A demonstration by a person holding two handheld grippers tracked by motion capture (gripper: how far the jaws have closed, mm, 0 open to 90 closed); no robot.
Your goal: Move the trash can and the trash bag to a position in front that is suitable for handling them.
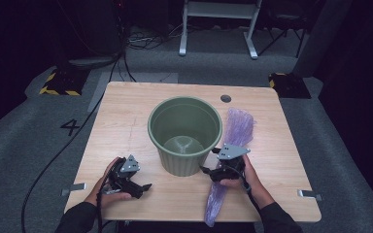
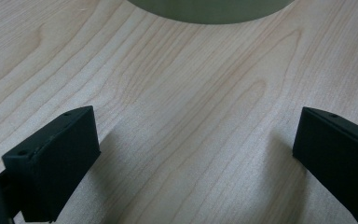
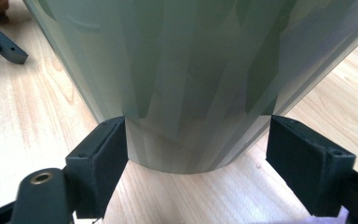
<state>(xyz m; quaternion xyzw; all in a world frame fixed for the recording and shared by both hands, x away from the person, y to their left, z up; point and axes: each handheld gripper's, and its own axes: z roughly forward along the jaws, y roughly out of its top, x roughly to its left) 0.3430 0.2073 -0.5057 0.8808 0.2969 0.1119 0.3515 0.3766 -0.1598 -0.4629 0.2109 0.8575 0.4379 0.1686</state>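
i see the green pot (image 1: 185,133) at the table's (image 1: 126,111) centre, no label readable. my right gripper (image 1: 207,171), jaws spread, sits at its near right base. my left gripper (image 1: 147,187), jaws wide apart, rests near left. a purple bag (image 1: 238,128) lies right. floor marking reads "4" (image 1: 70,127).

You are looking down on a light wooden table (image 1: 126,121) with rounded corners and a round grommet hole (image 1: 226,98) near its far edge. It stands on grey carpet (image 1: 29,141) marked with a black numeral 4 (image 1: 70,126). Black bases with yellow-and-black hazard striping (image 1: 58,83) sit at both far corners. A black cable (image 1: 58,150) runs over the floor at your left. Beyond, a white metal frame (image 1: 218,24) stands in a dark, dimly lit room. Metal brackets (image 1: 73,188) project from the table's near edge.
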